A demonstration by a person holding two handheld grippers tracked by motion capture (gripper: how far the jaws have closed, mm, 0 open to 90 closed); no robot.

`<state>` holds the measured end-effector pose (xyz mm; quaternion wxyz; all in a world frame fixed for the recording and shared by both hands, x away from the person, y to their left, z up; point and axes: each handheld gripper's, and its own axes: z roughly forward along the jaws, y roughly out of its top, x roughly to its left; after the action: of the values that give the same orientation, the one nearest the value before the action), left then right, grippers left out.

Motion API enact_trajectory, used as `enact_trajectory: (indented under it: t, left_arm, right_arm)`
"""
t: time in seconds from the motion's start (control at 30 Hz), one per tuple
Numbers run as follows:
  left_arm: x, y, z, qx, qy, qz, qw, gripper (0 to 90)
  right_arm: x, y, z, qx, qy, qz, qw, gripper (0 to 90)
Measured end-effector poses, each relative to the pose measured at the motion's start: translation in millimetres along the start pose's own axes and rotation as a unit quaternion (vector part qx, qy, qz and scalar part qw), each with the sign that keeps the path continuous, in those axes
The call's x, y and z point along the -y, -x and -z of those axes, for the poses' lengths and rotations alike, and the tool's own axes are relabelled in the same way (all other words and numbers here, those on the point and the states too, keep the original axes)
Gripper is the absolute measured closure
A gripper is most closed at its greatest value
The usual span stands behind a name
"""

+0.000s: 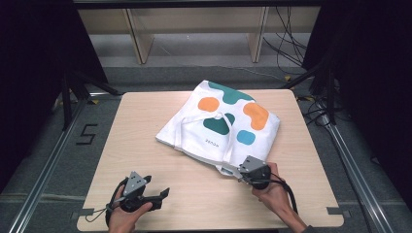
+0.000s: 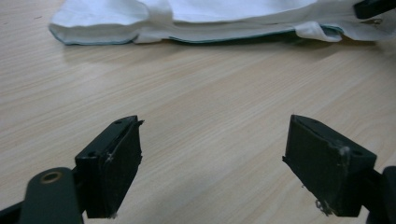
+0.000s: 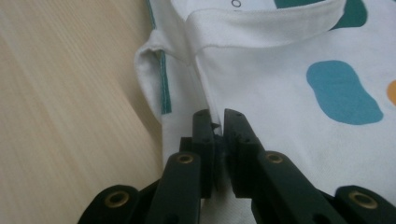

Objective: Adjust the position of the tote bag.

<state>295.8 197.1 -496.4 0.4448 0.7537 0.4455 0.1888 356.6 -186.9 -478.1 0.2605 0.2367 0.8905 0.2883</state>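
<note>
Tote bag (image 1: 221,124) edge seems pinched in right gripper (image 3: 217,122); left gripper (image 2: 212,170) gapes nearby, empty.

This looks like a lab set up for recording, not a home or shop. A bare pale-wood worktop (image 1: 145,145) stands alone on grey carpet. Dark curtains close in on both sides of the worktop. Metal rails (image 1: 43,165) run along the floor left and right of it, and black stand legs (image 1: 73,92) rise near its far left corner. Loose cables (image 1: 291,43) trail on the floor beyond its far right corner. Plain wooden shelving (image 1: 194,24) stands behind it.
</note>
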Motion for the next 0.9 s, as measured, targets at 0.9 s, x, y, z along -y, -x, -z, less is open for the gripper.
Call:
enact_trajectory:
  t: [0.9]
  left_arm:
    - [-26.8, -8.8, -71.4, -0.063, -0.062, -0.101, 0.9910, 24.2]
  right_arm:
    - [72.4, 30.8, 72.3, 0.044, 0.038, -0.073, 0.9956, 86.2]
